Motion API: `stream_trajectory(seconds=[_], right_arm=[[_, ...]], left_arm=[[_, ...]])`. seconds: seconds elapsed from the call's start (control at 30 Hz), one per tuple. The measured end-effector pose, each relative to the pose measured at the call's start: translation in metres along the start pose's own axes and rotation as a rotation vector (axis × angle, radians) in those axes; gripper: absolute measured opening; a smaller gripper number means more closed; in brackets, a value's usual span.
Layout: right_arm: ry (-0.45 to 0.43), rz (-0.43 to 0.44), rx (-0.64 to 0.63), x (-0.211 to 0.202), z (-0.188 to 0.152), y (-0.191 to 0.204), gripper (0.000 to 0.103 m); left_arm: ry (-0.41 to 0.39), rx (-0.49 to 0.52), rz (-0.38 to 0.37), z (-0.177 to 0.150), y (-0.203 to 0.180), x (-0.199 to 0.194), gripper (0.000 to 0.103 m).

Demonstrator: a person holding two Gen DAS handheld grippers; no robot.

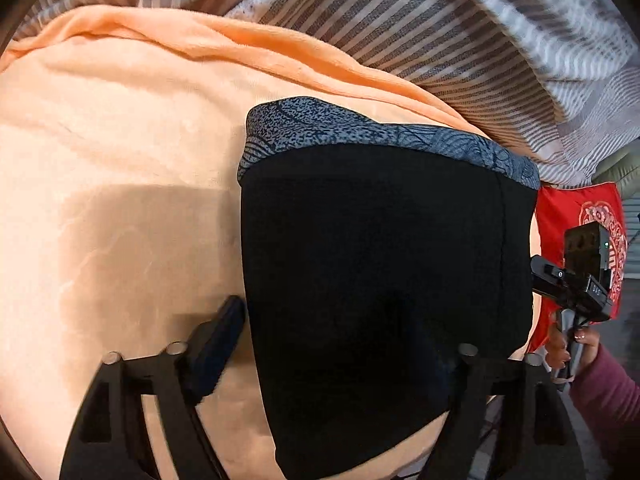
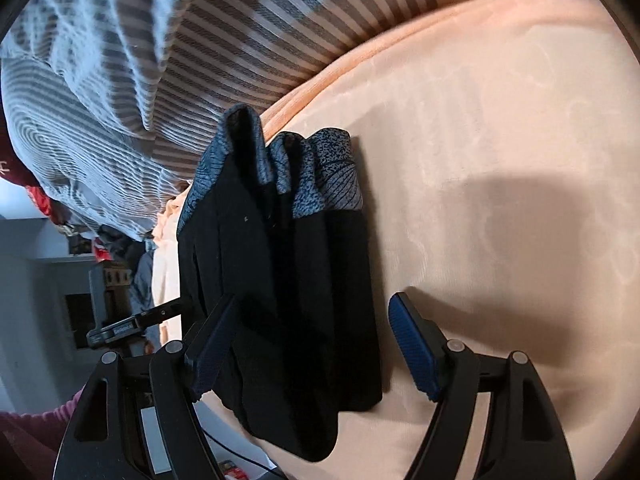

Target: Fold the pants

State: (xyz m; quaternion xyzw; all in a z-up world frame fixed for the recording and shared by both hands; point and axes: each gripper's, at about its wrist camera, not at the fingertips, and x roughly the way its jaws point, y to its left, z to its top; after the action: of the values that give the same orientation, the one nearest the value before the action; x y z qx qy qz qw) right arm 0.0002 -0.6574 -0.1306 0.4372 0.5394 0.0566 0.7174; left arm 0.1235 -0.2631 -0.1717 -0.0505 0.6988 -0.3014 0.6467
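The black pants (image 1: pixel 380 260) lie folded on a peach blanket (image 1: pixel 120 160), their grey-blue patterned waistband (image 1: pixel 360 132) at the far end. My left gripper (image 1: pixel 348 332) is open low over the near part of the pants; its left finger (image 1: pixel 220 340) is beside the cloth's left edge, and the right one is lost against the black. In the right wrist view the pants (image 2: pixel 288 280) look narrow and bunched at the waistband (image 2: pixel 320 176). My right gripper (image 2: pixel 316 304) is open astride them, its right finger (image 2: pixel 416 348) clear of the cloth.
A grey and white striped duvet (image 1: pixel 460 40) is heaped along the far side of the blanket. A red patterned cloth (image 1: pixel 568 208) lies beyond the pants' right edge, where a hand in a maroon sleeve (image 1: pixel 600 392) holds the other gripper (image 1: pixel 576 280). Room furniture (image 2: pixel 48 280) shows past the bed edge.
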Motion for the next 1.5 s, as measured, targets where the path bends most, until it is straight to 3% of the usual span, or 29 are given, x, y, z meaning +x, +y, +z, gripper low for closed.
stream_trajectory(seconds=[0.27,0.5,0.57,0.63,0.7,0.77,0.9,1.2,1.5], right_arm=[[0.025,0.084,-0.042,0.023,0.012,0.002,0.082],[0.02,0.116,0.049,0.026,0.018,-0.006,0.082],[0.016,0.104,0.083,0.026,0.018,-0.006,0.08],[0.013,0.084,0.101,0.025,0.017,-0.004,0.071],[0.009,0.094,0.117,0.019,0.015,-0.003,0.056],[0.007,0.101,0.115,0.014,0.013,0.0,0.049],[0.003,0.117,0.113,0.002,0.007,0.007,0.046],[0.014,0.15,0.119,-0.04,-0.031,0.009,0.045],[0.036,0.138,0.159,-0.059,-0.086,-0.008,0.045]], left_arm=[[0.002,-0.006,-0.051,0.013,-0.003,0.019,0.092],[-0.043,-0.043,-0.028,0.009,-0.009,0.022,0.093],[-0.06,-0.044,-0.01,0.006,-0.014,0.017,0.087],[-0.076,-0.034,0.002,0.003,-0.021,0.012,0.08],[-0.088,-0.017,0.016,0.0,-0.031,0.006,0.074],[-0.097,-0.005,0.029,-0.001,-0.039,0.002,0.068],[-0.119,-0.013,0.033,-0.008,-0.052,-0.012,0.068],[-0.118,0.031,0.067,-0.053,-0.097,-0.027,0.068],[-0.092,0.002,0.093,-0.099,-0.113,0.002,0.068]])
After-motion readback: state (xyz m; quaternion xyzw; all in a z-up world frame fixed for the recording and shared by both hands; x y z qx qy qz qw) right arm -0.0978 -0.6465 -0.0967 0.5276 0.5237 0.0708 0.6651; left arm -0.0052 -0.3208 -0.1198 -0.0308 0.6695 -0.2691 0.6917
